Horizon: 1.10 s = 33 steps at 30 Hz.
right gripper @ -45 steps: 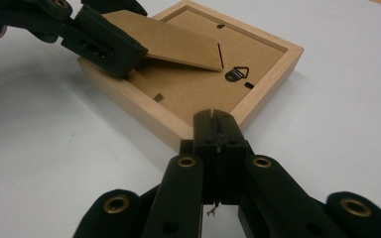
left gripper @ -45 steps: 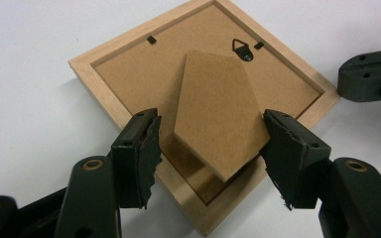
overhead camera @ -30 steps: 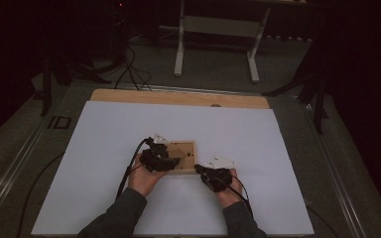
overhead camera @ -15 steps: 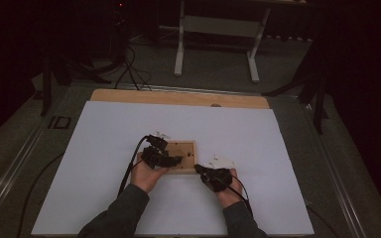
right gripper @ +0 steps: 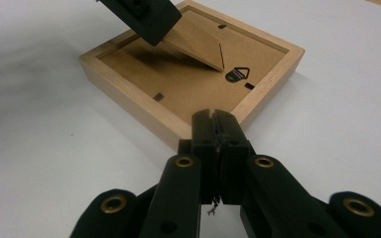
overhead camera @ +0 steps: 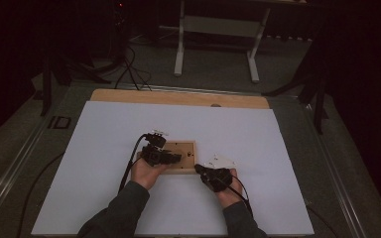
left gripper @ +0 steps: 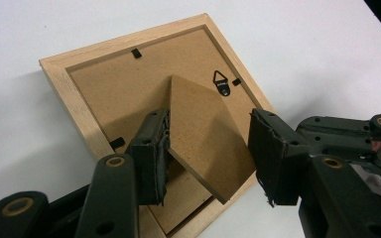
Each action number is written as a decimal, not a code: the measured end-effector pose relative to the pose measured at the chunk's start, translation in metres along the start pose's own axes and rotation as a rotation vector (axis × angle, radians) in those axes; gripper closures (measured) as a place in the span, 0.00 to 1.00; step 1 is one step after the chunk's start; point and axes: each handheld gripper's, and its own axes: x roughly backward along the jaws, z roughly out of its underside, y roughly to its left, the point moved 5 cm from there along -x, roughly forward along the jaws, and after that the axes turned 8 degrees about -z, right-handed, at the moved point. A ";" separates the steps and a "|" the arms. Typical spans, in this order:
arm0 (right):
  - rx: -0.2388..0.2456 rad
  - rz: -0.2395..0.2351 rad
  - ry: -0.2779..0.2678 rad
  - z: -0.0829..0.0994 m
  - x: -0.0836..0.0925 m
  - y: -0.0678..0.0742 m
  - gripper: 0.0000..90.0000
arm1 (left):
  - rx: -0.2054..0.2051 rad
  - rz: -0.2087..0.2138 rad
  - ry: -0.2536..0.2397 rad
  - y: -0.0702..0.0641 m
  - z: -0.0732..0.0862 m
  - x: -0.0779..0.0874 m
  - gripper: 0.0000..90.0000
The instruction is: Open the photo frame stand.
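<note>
- The picture frame (left gripper: 144,114) lies face down on the white table cover (overhead camera: 94,148); the left gripper (left gripper: 208,153) has spread jaws either side of its raised easel stand (left gripper: 203,144).
- The right gripper (right gripper: 217,144) shows jaws pressed together, empty, just short of the frame's edge.
- A black hanger (right gripper: 237,74) lies beyond them.

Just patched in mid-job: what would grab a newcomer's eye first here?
A wooden frame lies face down mid-sheet on the white sheet, its stand lifted off the backing. The left gripper is open with its jaws on either side of that stand. The right gripper is shut on nothing, its tips by the frame's near edge.
</note>
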 end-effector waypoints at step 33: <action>-0.038 -0.018 -0.045 -0.018 0.020 -0.014 0.66 | -0.231 -0.157 -0.161 0.005 0.017 0.022 0.59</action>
